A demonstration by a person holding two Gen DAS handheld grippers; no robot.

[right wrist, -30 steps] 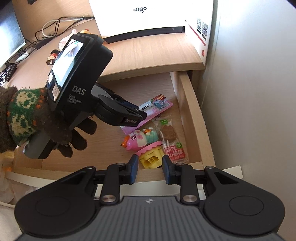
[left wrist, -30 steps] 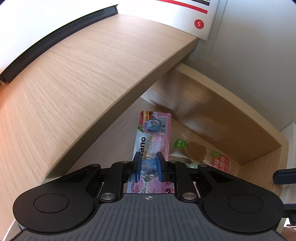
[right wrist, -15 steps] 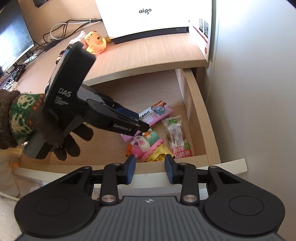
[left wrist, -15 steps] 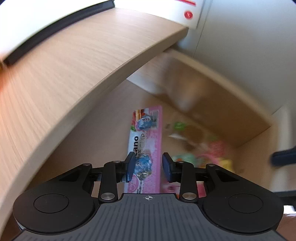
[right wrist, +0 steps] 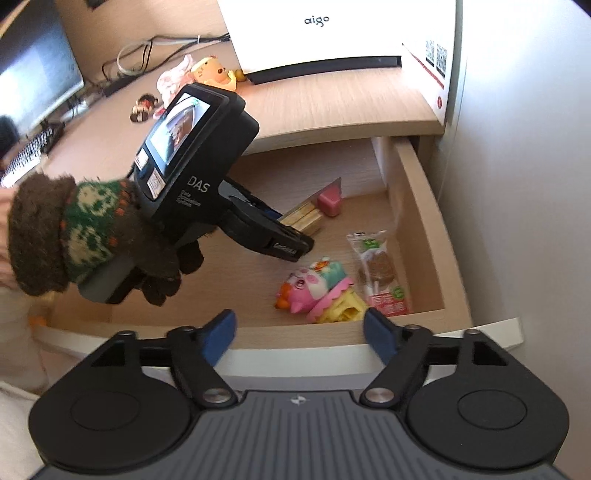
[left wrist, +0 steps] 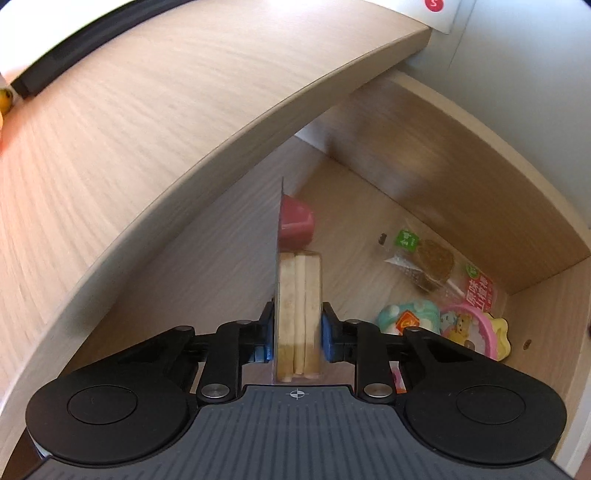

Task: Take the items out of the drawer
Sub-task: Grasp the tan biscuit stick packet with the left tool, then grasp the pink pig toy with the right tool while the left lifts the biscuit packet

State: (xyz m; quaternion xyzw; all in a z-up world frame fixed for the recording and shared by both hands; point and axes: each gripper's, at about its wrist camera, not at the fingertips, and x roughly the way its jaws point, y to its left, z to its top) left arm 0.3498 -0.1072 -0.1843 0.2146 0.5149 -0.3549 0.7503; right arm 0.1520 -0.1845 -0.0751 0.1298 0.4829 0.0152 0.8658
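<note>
The wooden drawer (right wrist: pixel 417 206) stands pulled out under the desk top. My left gripper (left wrist: pixel 297 332), held by a gloved hand (right wrist: pixel 122 236), reaches down into it. Its jaws are closing, with the pads pressing on a pink snack pack (left wrist: pixel 299 288) of biscuit sticks and a dip cup, turned on edge. That pack (right wrist: pixel 314 214) sticks out beyond the left gripper (right wrist: pixel 293 225) in the right wrist view. A wrapped lollipop (right wrist: pixel 380 273) and a pink and yellow toy (right wrist: pixel 314 291) lie in the drawer's near right corner. My right gripper (right wrist: pixel 299 334) hovers over the drawer's front edge, jaws opening, nothing between them.
A white "aigo" box (right wrist: pixel 332 33) stands at the back of the desk top (right wrist: pixel 332 107), with a yellow toy (right wrist: pixel 214 70), cables, a monitor (right wrist: pixel 33 81) and a keyboard to the left. A pale wall (right wrist: pixel 524 166) runs close along the drawer's right side.
The left gripper opened over the flat pink pack, then closed on it; the pack now stands on edge between the pads. The right gripper's jaws spread wide.
</note>
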